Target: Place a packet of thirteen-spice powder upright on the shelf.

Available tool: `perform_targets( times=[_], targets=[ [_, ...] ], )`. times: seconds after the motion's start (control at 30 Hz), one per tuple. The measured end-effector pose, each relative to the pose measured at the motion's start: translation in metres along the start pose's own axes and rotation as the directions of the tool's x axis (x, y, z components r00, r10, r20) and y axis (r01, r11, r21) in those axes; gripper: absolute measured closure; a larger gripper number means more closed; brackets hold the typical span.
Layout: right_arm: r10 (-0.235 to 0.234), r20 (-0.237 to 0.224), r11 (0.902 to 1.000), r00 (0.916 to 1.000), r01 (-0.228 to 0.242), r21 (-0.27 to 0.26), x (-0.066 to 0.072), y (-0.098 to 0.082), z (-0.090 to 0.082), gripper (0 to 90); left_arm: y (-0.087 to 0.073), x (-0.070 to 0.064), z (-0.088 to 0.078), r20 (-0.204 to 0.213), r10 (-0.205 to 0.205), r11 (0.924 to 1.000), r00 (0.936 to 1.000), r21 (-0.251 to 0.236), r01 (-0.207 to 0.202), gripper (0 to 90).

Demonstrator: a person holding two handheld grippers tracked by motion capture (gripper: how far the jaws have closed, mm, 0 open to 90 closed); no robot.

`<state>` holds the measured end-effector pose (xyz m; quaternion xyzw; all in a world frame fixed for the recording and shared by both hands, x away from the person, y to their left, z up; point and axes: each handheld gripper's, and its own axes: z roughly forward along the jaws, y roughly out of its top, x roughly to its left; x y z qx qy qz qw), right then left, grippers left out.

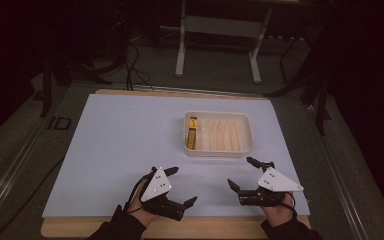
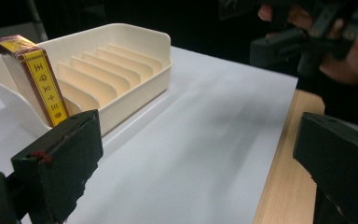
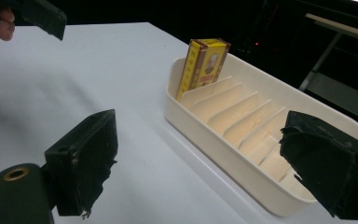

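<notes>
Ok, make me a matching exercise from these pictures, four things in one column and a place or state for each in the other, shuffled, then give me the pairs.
Things:
1. yellow box
2. cream tray
3. left tool
4. right tool

Places or states:
A. open, near the table's front edge, just right of the tray's front
B. standing on edge in the leftmost slot of the tray
C. open, near the front edge, left of the tray
D. on the white mat, right of centre, its other slots empty

Pairs: 1-B, 2-D, 3-C, 4-A
</notes>
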<state>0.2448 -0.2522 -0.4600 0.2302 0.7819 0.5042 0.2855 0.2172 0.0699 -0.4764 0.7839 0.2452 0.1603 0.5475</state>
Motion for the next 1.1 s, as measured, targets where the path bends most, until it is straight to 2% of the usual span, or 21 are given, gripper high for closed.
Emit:
perform_targets(
  times=[0.1,0.27,0.4,0.43,0.47,0.53,0.6,0.73,0.9,0.97,1.1],
  targets=[
    [0.006,-0.008,1.0,1.0,-0.006,0.002,0.0,-0.001,0.001,11.1,-0.008,0.001,-0.002,0.013,-0.02,0.9998,0.9997,0.003,0.019,2.5],
    [0.004,-0.016,1.0,0.9999,-0.004,0.007,0.001,-0.002,0.002,11.0,-0.017,0.009,-0.005,0.006,-0.01,0.9999,0.9999,-0.01,0.01,2.5],
    [0.004,-0.021,0.9999,0.9998,-0.004,0.013,0.001,-0.004,0.003,11.0,-0.023,0.011,-0.005,-0.004,0.015,0.9999,0.9999,0.005,-0.015,2.5],
    [0.005,-0.026,0.9999,0.9997,-0.005,0.015,0.0,-0.005,0.003,11.0,-0.026,0.012,-0.004,-0.014,0.058,0.9979,0.9982,0.028,-0.058,2.5],
    [0.008,-0.027,0.9998,0.9996,-0.008,0.017,0.0,-0.005,0.003,11.1,-0.029,0.013,-0.004,-0.02,0.065,0.9975,0.9977,0.03,-0.064,2.5],
    [0.006,-0.029,0.9998,0.9996,-0.006,0.022,0.0,-0.007,0.004,11.0,-0.032,0.016,-0.005,-0.016,0.039,0.9992,0.9991,0.007,-0.039,2.5],
    [0.008,-0.029,0.9997,0.9995,-0.007,0.025,0.0,-0.007,0.004,11.0,-0.034,0.018,-0.004,-0.027,0.052,0.9986,0.9983,0.012,-0.052,2.5],
    [0.004,-0.031,0.9996,0.9995,-0.003,0.029,-0.001,-0.008,0.004,11.0,-0.036,0.021,-0.003,-0.03,0.021,0.9998,0.9993,0.001,-0.021,3.1],
    [0.008,-0.03,0.9996,0.9995,-0.007,0.029,-0.001,-0.009,0.004,11.1,-0.035,0.02,-0.003,-0.029,0.024,0.9997,0.9993,-0.004,-0.024,3.1],
    [0.011,-0.033,0.9995,0.9994,-0.01,0.029,-0.002,-0.01,0.004,13.1,-0.035,0.022,-0.002,-0.025,0.009,0.9999,0.9997,-0.006,-0.009,3.2],
    [0.019,-0.035,0.9995,0.9992,-0.018,0.025,-0.002,-0.01,0.004,13.1,-0.035,0.022,-0.003,-0.024,0.003,0.9999,0.9997,-0.013,-0.003,3.1]
  ],
)
